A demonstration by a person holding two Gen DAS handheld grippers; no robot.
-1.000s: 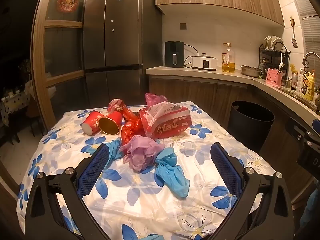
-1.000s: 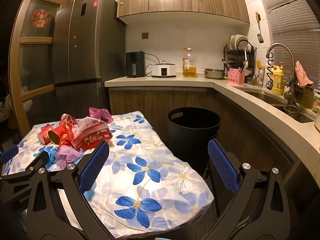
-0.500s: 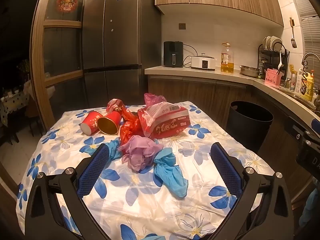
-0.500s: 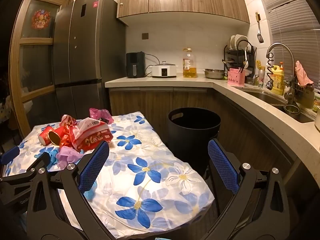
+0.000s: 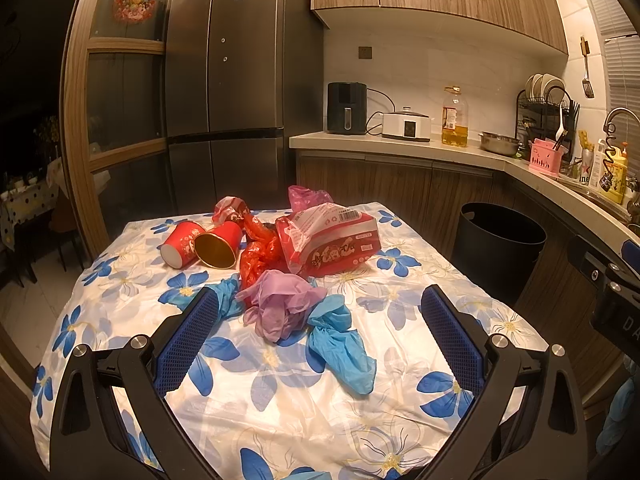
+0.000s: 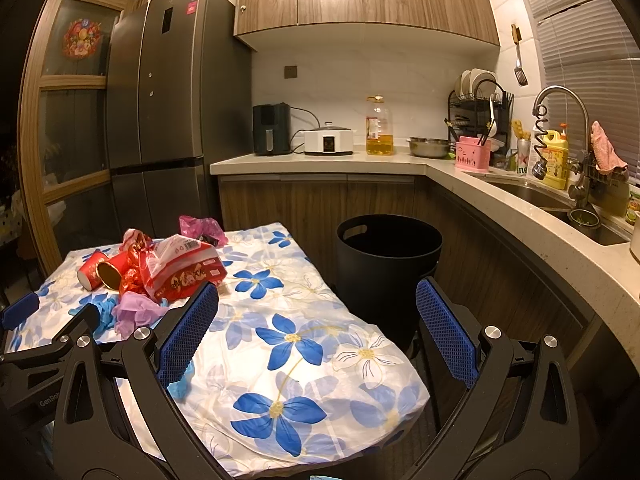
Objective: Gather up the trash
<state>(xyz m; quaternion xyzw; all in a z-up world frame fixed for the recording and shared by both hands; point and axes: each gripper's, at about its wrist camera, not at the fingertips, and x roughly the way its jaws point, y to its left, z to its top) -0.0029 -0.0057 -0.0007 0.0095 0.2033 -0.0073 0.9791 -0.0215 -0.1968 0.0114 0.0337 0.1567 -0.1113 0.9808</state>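
Toward the table's (image 5: pixel 472 304) far edge lies the trash pile (image 5: pixel 280 256); the left gripper (image 5: pixel 320 320) and right gripper (image 6: pixel 316 316) both hover wide, empty, beside the black bin (image 6: pixel 388 264).

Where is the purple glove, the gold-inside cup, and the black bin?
purple glove (image 5: pixel 282 304), left wrist view, crumpled middle.
gold-inside cup (image 5: pixel 216 249), left wrist view, gold inner wall.
black bin (image 6: pixel 384 272), right wrist view, front wall.

two red cups (image 5: pixel 200 243) on their sides, one red packet (image 5: pixel 332 242), one purple glove (image 5: pixel 280 308), two blue gloves (image 5: pixel 340 344) i think, one pink bag (image 5: pixel 308 197) at the table's far edge, one black bin (image 5: pixel 500 252).
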